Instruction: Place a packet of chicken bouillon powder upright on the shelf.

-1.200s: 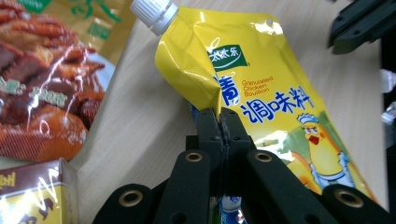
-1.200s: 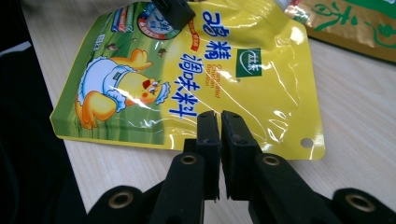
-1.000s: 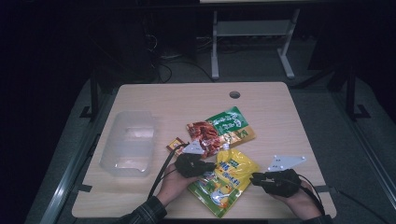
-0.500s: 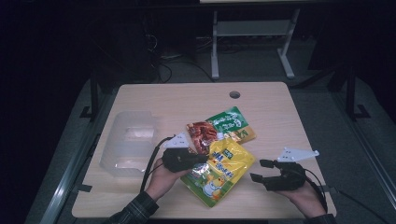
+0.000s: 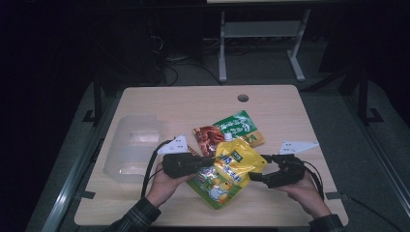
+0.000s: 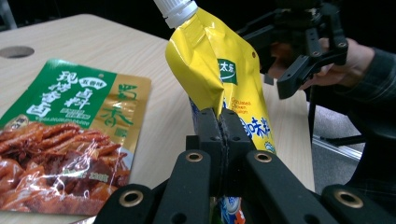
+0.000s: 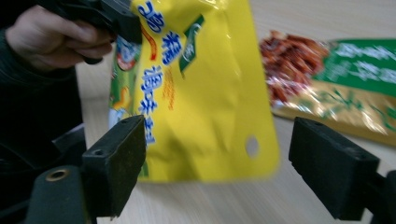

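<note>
My left gripper is shut on the lower edge of a yellow spouted pouch and holds it raised over the table's near side. In the left gripper view the jaws pinch the pouch, whose white cap points up. My right gripper is to the right of the pouch, open; its jaws have just been opening. In the right gripper view the pouch hangs just beyond the wide pads, which do not touch it. A green and gold snack packet lies flat behind the pouch.
A clear plastic container sits at the table's left side. The wooden table has a round cable hole near its far edge. The snack packet lies left of the pouch in the left gripper view. The floor beyond is dark.
The right gripper's jaws opened and came off the yellow pouch. The left gripper lifted the pouch off the table, up and a little toward the snack packet.
</note>
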`<control>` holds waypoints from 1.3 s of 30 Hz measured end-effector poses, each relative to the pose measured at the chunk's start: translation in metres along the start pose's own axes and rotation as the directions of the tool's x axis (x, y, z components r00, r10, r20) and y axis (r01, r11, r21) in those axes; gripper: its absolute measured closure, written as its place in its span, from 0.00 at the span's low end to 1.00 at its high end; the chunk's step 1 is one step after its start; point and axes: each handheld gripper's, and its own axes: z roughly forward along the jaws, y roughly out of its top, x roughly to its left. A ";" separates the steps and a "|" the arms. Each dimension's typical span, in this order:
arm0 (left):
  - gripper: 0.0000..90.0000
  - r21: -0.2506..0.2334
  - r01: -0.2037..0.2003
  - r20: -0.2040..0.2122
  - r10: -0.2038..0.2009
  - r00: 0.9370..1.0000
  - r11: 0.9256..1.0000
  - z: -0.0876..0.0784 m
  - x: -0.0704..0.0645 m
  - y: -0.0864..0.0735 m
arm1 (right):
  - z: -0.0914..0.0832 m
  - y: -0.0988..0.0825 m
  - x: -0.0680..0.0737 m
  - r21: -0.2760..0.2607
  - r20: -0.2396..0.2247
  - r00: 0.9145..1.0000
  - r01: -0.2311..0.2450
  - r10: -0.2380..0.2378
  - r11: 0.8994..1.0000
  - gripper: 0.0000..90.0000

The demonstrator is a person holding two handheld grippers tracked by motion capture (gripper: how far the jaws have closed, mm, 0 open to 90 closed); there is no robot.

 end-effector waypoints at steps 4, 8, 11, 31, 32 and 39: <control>0.99 -0.003 -0.001 -0.005 0.001 1.000 1.000 -0.002 0.000 0.001 | 0.013 0.007 0.000 -0.002 -0.050 0.998 0.035 -0.035 0.999 0.40; 0.99 -0.002 0.005 -0.013 -0.005 1.000 1.000 -0.003 0.002 0.000 | 0.020 0.010 -0.003 -0.009 -0.111 0.993 0.033 -0.034 0.999 0.64; 0.99 -0.005 0.009 -0.019 -0.009 1.000 1.000 -0.003 0.003 -0.001 | 0.023 0.010 -0.005 0.003 -0.117 0.992 0.046 -0.046 0.999 0.78; 0.45 0.107 -0.060 -0.154 0.076 0.985 0.992 -0.016 -0.004 -0.003 | 0.014 0.020 0.004 -0.018 -0.152 0.980 0.127 -0.129 0.992 1.00; 0.45 0.116 -0.051 -0.152 0.069 0.986 0.992 -0.020 -0.005 -0.004 | 0.014 0.020 0.004 -0.018 -0.152 0.980 0.127 -0.129 0.992 1.00; 0.27 0.171 -0.012 -0.148 0.038 0.988 0.985 -0.032 -0.014 -0.030 | 0.012 0.027 0.008 -0.023 -0.160 0.977 0.142 -0.144 0.990 1.00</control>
